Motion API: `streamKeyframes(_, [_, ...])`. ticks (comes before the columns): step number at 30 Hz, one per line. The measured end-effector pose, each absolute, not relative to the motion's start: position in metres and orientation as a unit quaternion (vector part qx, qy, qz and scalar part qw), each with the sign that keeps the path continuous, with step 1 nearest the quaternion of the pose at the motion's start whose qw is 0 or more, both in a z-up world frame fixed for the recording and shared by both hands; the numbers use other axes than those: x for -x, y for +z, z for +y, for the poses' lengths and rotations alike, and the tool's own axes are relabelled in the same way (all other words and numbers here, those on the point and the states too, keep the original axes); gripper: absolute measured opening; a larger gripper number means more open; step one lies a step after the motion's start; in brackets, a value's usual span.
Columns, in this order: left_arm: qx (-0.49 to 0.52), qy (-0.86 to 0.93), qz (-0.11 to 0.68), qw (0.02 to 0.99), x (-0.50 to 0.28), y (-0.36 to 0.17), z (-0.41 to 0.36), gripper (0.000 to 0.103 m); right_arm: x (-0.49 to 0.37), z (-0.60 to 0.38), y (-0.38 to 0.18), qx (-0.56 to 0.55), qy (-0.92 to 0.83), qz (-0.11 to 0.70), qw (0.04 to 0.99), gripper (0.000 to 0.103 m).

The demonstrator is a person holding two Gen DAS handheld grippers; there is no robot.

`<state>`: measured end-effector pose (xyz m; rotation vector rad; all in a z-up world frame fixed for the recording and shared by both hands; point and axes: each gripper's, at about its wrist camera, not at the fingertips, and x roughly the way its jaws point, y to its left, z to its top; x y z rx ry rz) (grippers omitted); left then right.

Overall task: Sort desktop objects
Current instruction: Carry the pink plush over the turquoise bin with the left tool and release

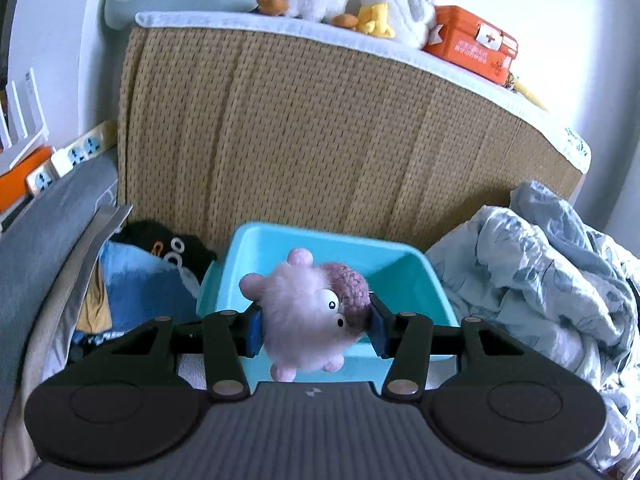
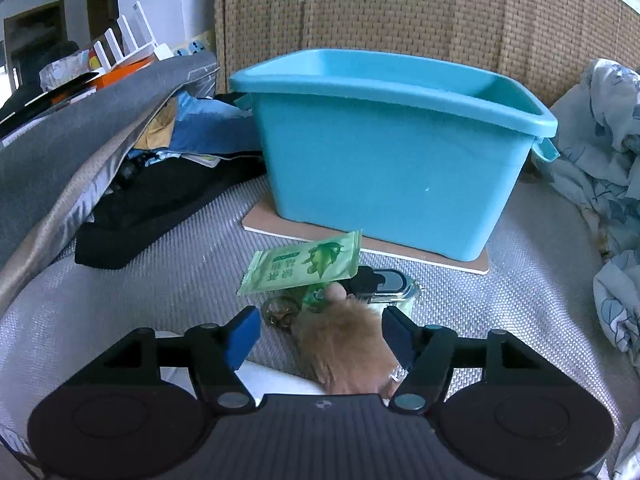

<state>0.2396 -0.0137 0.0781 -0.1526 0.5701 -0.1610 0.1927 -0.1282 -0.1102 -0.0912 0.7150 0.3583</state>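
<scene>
**Pink plush over the teal bin, brown fur between spread fingers**

Black linkages and blue pads fill the bottom of each wrist view. The left gripper (image 1: 316,330) is clamped on a fluffy pink plush toy (image 1: 308,320) with bulging eyes and a knitted mauve cap; the pads press its two sides and its stubby feet hang free. Directly beyond and below the toy sits the teal plastic bin (image 1: 416,276), so the toy is held above the bin's near rim and interior.

The right gripper (image 2: 316,336) has its fingers spread apart, low over the silvery woven mat (image 2: 140,280). A brown furry toy (image 2: 344,344) lies between the pads; whether either pad touches it cannot be told. Just past it lie a green sachet (image 2: 304,266) with printed characters, a small ring-like trinket (image 2: 280,312) and a dark clear-cased device (image 2: 384,284), close together on the mat. Behind them the teal bin stands on a thin pale board (image 2: 460,260). A crumpled blue-patterned blanket (image 1: 540,264) lies to the right, dark folded clothes (image 2: 160,204) to the left, and a woven rattan panel (image 1: 320,128) rises behind, with plush ducks (image 1: 396,8) and an orange first-aid box (image 1: 472,46) on top.
</scene>
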Motion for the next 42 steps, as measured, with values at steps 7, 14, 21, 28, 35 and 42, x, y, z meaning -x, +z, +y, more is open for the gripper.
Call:
streamKeyframes(7, [0.07, -0.091, 0.267, 0.957, -0.249, 0.099, -0.024, 0.054, -0.195, -0.121, -0.124, 0.046, 0.173, 0.355, 0.917, 0.071])
streamKeyframes(14, [0.074, -0.099, 0.269, 0.955, -0.257, 0.101, -0.034, 0.054, -0.202, -0.123, -0.133, 0.021, 0.15, 0.377, 0.914, 0.073])
streamKeyframes(21, [0.05, -0.098, 0.266, 0.958, -0.259, 0.101, -0.046, 0.054, -0.211, -0.126, -0.143, -0.004, 0.085, 0.401, 0.912, 0.078])
streamKeyframes(28, [0.067, -0.1, 0.275, 0.954, -0.271, 0.102, -0.048, 0.054, -0.217, -0.117, -0.146, 0.019, 0.071, 0.416, 0.906, 0.078])
streamKeyframes(35, [0.064, -0.083, 0.3, 0.948, -0.3, 0.091, -0.048, 0.054, -0.225, -0.121, -0.147, 0.0, 0.076, 0.435, 0.897, 0.081])
streamKeyframes(42, [0.042, -0.068, 0.333, 0.94, -0.331, 0.07, -0.055, 0.054, -0.226, -0.122, -0.147, -0.012, 0.078, 0.439, 0.895, 0.083])
